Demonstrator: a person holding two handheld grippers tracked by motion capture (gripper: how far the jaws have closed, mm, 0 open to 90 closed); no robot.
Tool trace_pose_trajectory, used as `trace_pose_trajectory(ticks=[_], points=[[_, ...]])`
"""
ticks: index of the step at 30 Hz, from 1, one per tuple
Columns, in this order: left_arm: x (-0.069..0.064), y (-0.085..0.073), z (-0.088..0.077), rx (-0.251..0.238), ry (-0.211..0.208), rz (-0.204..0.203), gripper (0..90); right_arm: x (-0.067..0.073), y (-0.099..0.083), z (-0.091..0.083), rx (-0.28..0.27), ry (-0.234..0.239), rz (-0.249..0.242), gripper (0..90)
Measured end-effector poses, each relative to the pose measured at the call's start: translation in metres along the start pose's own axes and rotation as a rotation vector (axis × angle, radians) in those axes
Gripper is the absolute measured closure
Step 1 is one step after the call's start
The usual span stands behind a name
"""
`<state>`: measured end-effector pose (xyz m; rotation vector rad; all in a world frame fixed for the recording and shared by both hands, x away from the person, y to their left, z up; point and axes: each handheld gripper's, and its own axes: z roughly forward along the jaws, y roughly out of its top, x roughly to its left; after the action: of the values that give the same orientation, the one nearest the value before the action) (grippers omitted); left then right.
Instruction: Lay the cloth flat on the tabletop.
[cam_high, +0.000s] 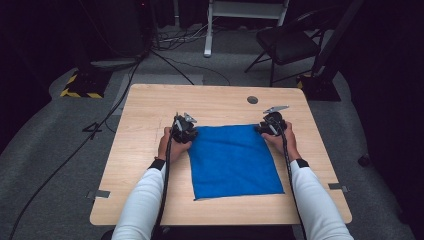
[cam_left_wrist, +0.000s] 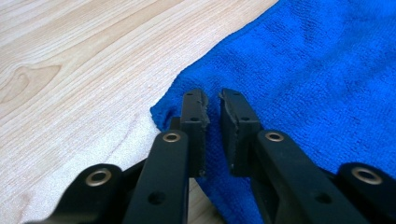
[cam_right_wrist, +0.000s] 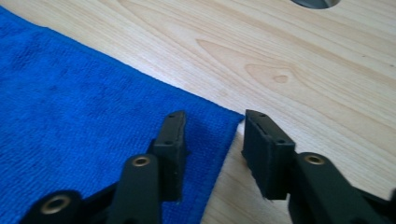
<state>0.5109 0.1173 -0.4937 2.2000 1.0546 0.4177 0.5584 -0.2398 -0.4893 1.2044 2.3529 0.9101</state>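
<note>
sleeves: 2 long white sleeves (cam_high: 142, 200), plain, reaching to the wrists.
wristbands: 1 dark band at each wrist (cam_high: 158, 164), at the end of the sleeve.
left gripper (cam_left_wrist: 212, 109): black body; 2 flat black jaws on angular black link arms; brass-coloured rivets at the pivots; small round holes along the arms; jaw edges slightly chipped.
right gripper (cam_right_wrist: 212, 135): same black build; 2 rectangular jaws with ribbed inner faces; brass-coloured rivets at the pivots.
top plates: grey 3-cornered plate (cam_high: 275, 108) on each gripper body.
cables: 1 black cable (cam_high: 165, 185) trailing from each gripper along the sleeve.
</note>
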Motion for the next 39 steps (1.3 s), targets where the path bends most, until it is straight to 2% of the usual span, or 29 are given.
trace_pose_trajectory(ticks=[5,8,10,12,15,16,18,20,22,23,24,27,29,35,37,39], points=[[0.002,-0.001,0.0,-0.011,-0.01,-0.009,86.4,0.003,0.0,0.0,0.0,0.045,-0.008,80.2],[0.003,-0.002,0.0,-0.015,-0.02,-0.014,87.3,0.004,0.0,-0.001,0.007,0.064,-0.017,86.4],[0.003,-0.001,0.0,-0.013,-0.018,-0.014,87.0,0.004,0.0,-0.001,0.01,0.062,-0.036,87.2],[0.003,0.0,-0.001,-0.003,0.006,-0.007,80.4,0.004,0.0,-0.003,0.016,0.065,-0.04,87.7],[0.004,-0.002,-0.003,-0.012,-0.007,-0.013,75.1,0.003,-0.002,-0.006,0.023,0.053,-0.055,88.5],[0.005,-0.003,-0.003,-0.006,0.0,-0.014,71.4,0.001,-0.003,-0.007,0.023,0.051,-0.062,88.6],[0.005,-0.003,-0.003,-0.008,-0.019,-0.029,64.7,-0.002,-0.007,-0.01,0.024,0.045,-0.057,88.9],[0.003,-0.002,-0.001,-0.006,-0.016,-0.033,58.4,-0.005,-0.009,-0.014,0.014,0.039,-0.052,89.1],[0.0,0.0,0.0,0.002,-0.01,-0.016,57.2,-0.006,-0.01,-0.018,-0.002,0.037,-0.049,89.2],[-0.001,0.001,0.0,0.006,-0.014,-0.011,57.6,-0.006,-0.009,-0.021,-0.016,0.033,-0.049,89.3],[-0.002,0.001,0.0,0.005,-0.028,0.0,62.5,-0.006,-0.009,-0.023,-0.027,0.034,-0.056,89.3],[-0.002,0.004,0.002,0.007,-0.024,0.027,80.3,-0.005,-0.006,-0.03,-0.061,0.027,-0.065,89.4],[-0.003,0.009,0.001,0.0,0.001,0.052,86.4,-0.005,-0.003,-0.034,-0.093,0.021,-0.068,89.5],[0.004,0.035,-0.015,-0.089,0.079,0.055,87.3,-0.005,0.01,-0.048,-0.172,-0.019,-0.083,89.5],[0.006,0.044,-0.019,-0.111,0.115,0.053,86.1,-0.007,0.015,-0.051,-0.195,-0.029,-0.072,89.4],[0.008,0.05,-0.018,-0.114,0.132,0.042,85.5,-0.009,0.02,-0.051,-0.215,-0.053,-0.063,89.4]])
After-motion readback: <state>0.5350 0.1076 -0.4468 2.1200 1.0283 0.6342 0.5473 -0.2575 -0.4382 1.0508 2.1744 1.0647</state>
